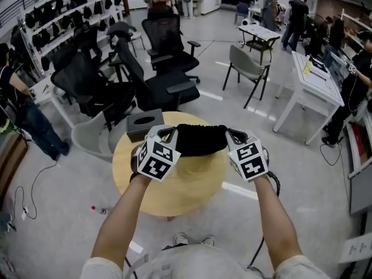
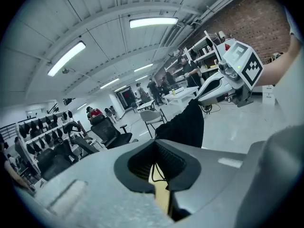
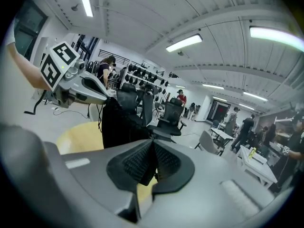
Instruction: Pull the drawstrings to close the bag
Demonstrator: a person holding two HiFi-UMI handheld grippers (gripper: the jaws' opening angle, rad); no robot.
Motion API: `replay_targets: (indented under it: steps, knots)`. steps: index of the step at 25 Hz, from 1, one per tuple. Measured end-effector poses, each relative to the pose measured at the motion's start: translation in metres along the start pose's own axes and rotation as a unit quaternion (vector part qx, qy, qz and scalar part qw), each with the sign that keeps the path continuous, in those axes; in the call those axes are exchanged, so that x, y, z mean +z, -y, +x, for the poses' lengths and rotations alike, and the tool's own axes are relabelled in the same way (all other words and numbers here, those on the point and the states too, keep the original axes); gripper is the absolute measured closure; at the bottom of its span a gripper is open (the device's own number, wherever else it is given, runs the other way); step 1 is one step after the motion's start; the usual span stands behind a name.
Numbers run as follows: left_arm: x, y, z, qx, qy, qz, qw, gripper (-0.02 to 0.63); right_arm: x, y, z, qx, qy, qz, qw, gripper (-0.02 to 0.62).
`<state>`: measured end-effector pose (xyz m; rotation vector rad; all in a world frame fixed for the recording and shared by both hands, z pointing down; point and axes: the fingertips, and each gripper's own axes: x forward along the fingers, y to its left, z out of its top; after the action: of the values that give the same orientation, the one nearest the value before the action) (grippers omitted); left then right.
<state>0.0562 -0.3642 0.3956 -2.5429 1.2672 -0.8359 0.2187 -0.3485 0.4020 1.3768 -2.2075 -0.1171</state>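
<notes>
A black drawstring bag [image 1: 200,139] hangs in the air over a round wooden table [image 1: 192,193], stretched between my two grippers. My left gripper [image 1: 172,134] is at the bag's left end and my right gripper [image 1: 230,134] at its right end. In the left gripper view the jaws [image 2: 159,164] are shut on a thin black drawstring [image 2: 153,171], with the bag [image 2: 186,125] beyond. In the right gripper view the jaws [image 3: 151,164] are pinched on a dark cord that leads to the bag [image 3: 118,121]. Each gripper sees the other: the right one [image 2: 209,87], the left one [image 3: 102,98].
A grey tissue box [image 1: 144,124] stands on the table's far left edge. Black office chairs [image 1: 165,51] crowd behind the table, and a grey chair [image 1: 247,65] and white desks [image 1: 317,83] stand to the right. Several people stand around the room.
</notes>
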Motion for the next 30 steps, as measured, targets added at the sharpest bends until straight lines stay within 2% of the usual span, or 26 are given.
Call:
replay_targets:
  steps: [19, 25, 30]
  knots:
    - [0.083, -0.033, -0.028, 0.06, 0.075, 0.018, 0.9952, 0.601, 0.079, 0.045, -0.038, -0.05, 0.082, -0.031, 0.995, 0.589]
    - [0.111, -0.043, -0.04, 0.082, 0.102, 0.02, 0.9912, 0.601, 0.106, 0.059, -0.053, -0.071, 0.119, -0.019, 0.99, 0.589]
    - [0.121, -0.047, -0.046, 0.096, 0.117, 0.021, 0.9882, 0.601, 0.111, 0.061, -0.057, -0.085, 0.134, -0.013, 0.987, 0.589]
